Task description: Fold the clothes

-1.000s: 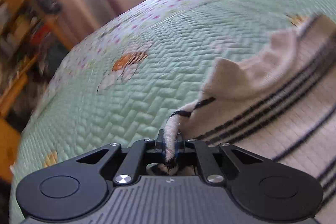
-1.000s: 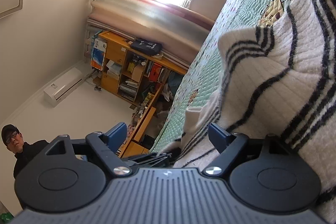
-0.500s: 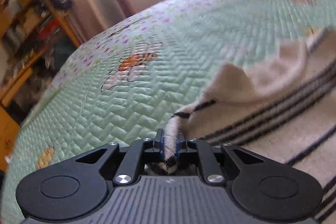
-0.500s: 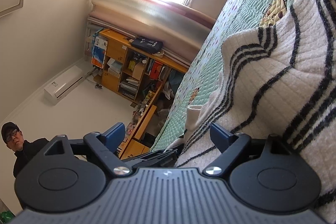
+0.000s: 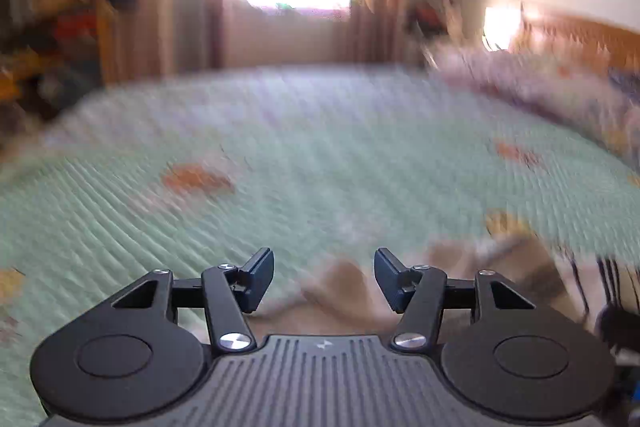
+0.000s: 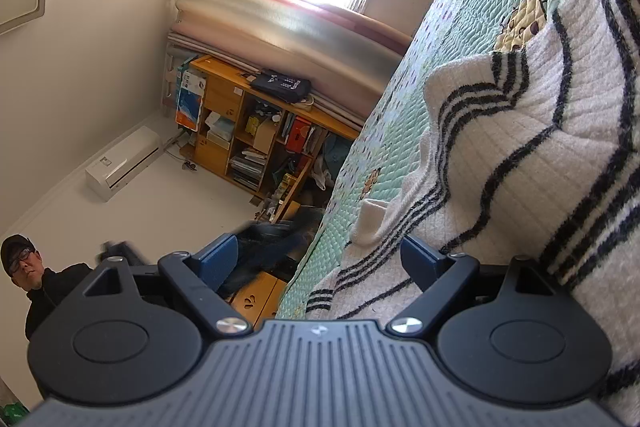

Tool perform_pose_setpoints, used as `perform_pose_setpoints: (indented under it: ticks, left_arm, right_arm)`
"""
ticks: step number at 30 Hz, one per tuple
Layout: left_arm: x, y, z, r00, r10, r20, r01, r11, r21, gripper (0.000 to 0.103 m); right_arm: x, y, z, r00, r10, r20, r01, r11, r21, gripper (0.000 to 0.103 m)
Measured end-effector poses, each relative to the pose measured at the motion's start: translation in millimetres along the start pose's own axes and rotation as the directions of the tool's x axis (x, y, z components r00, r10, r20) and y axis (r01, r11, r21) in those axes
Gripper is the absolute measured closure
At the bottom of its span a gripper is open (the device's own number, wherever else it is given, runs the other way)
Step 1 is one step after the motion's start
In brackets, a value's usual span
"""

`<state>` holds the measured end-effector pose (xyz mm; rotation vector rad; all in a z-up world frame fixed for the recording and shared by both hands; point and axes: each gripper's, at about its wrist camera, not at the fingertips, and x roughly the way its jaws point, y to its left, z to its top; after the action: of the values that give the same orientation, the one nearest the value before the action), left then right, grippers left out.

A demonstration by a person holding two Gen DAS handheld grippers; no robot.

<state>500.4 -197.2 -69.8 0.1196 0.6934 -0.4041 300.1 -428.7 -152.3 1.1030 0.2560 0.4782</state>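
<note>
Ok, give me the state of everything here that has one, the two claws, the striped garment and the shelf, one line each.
left claw: open, jaws have just been opening, nothing pinched; blurred cloth lies below the gap.
right claw: open wide, gripping nothing, garment edge lies between the jaws.
striped garment: lying rumpled on the bed, partly folded over itself, not held.
green quilt: spread flat over the bed.
wooden shelf: open-fronted, crammed with boxes and books.
</note>
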Motion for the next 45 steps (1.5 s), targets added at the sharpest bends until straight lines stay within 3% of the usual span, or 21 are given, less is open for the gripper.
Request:
perform_pose_setpoints:
  ticks: [1, 2, 4, 9, 12, 15, 16, 18, 19, 22, 23, 25, 27, 28, 32, 34, 36, 40, 43, 44, 45]
  left_arm:
    - [19, 6, -4, 0.998, 0.013, -0.069, -0.014, 1.0, -0.022, 0.048]
    - [26, 15, -8, 0.998, 0.008, -0.056, -0.012, 0.997, -0.074, 0.046]
    - [23, 24, -5, 1.0, 0.005, -0.001, -0.005, 0.984, -0.177, 0.051]
    - [-11, 27, 11, 0.99, -0.013, 0.144, 0.052, 0.962, -0.269, 0.056]
    - [-4, 21, 9, 0.985, -0.13, 0.113, 0.16, 0.932, -0.324, 0.051]
    - [7, 15, 6, 0.964, -0.255, 0.077, 0.265, 0.885, -0.383, 0.043]
    - [24, 15, 5, 0.974, -0.223, 0.03, 0.218, 0.899, -0.379, 0.044]
    - [41, 20, 5, 0.989, -0.149, 0.018, 0.144, 0.901, -0.409, 0.074]
    - [47, 24, 6, 0.993, -0.116, 0.02, 0.113, 0.896, -0.429, 0.076]
    - [40, 23, 11, 0.99, -0.129, 0.055, 0.14, 0.863, -0.486, 0.074]
    - [31, 21, 15, 0.989, -0.131, 0.073, 0.15, 0.872, -0.466, 0.074]
    - [6, 20, 19, 0.987, -0.117, 0.108, 0.152, 0.897, -0.415, 0.065]
    - [-33, 17, 8, 0.987, -0.091, 0.131, 0.137, 0.901, -0.411, 0.028]
    - [-51, 18, -2, 0.988, -0.067, 0.14, 0.121, 0.898, -0.423, 0.021]
    - [-96, 33, -36, 0.994, 0.073, 0.084, -0.023, 0.873, -0.487, 0.018]
    - [-110, 51, -48, 0.989, 0.131, 0.073, -0.071, 0.839, -0.54, 0.019]
    - [-117, 71, -56, 0.987, 0.136, 0.088, -0.059, 0.807, -0.587, 0.02]
    - [-100, 90, -54, 0.983, -0.087, 0.164, 0.173, 0.751, -0.637, 0.023]
    - [-62, 92, -54, 0.968, -0.192, 0.16, 0.249, 0.706, -0.663, 0.024]
    - [-50, 93, -55, 0.981, -0.149, 0.125, 0.195, 0.722, -0.664, 0.032]
    - [-40, 95, -57, 0.995, -0.068, 0.068, 0.096, 0.747, -0.658, 0.062]
  right_arm:
    - [0, 0, 0, 1.0, 0.0, 0.0, 0.0, 1.0, 0.0, 0.014]
    - [1, 0, 0, 1.0, 0.0, 0.0, 0.0, 1.0, 0.0, 0.014]
    - [1, 0, 0, 1.0, 0.002, -0.001, -0.002, 1.0, 0.001, 0.014]
    - [1, 0, -1, 1.0, 0.003, -0.001, -0.003, 1.0, 0.0, 0.014]
    - [2, 1, -2, 1.0, 0.003, 0.0, -0.003, 1.0, 0.002, 0.014]
    - [3, 3, -2, 1.0, 0.002, 0.001, -0.002, 1.0, 0.002, 0.014]
    - [3, 3, -2, 1.0, 0.003, 0.001, -0.003, 1.0, 0.003, 0.014]
    - [3, 3, -3, 1.0, 0.004, 0.001, -0.004, 1.0, 0.003, 0.014]
    - [4, 3, -3, 1.0, 0.004, 0.0, -0.004, 1.0, 0.003, 0.014]
    - [6, 3, -2, 1.0, 0.007, 0.001, -0.007, 1.0, 0.006, 0.014]
    - [6, 3, -2, 1.0, 0.008, 0.001, -0.008, 1.0, 0.007, 0.014]
    - [7, 3, -1, 1.0, 0.009, 0.001, -0.009, 1.0, 0.008, 0.014]
    - [8, 3, -1, 1.0, 0.009, 0.0, -0.009, 1.0, 0.011, 0.014]
    - [7, 3, 0, 1.0, 0.009, 0.001, -0.009, 1.0, 0.011, 0.014]
    - [7, 4, -1, 1.0, 0.011, 0.002, -0.011, 1.0, 0.012, 0.014]
    - [5, 2, 0, 1.0, 0.019, 0.006, -0.019, 1.0, 0.019, 0.014]
    - [4, 1, 1, 1.0, 0.025, 0.009, -0.025, 0.999, 0.027, 0.014]
    - [5, 1, 1, 1.0, 0.019, 0.004, -0.019, 1.0, 0.018, 0.013]
    - [7, 1, 1, 1.0, 0.018, 0.002, -0.019, 1.0, 0.014, 0.013]
    - [7, 1, 1, 1.0, 0.019, 0.002, -0.019, 1.0, 0.014, 0.013]
    - [6, 0, 1, 1.0, 0.02, 0.002, -0.02, 1.0, 0.014, 0.013]
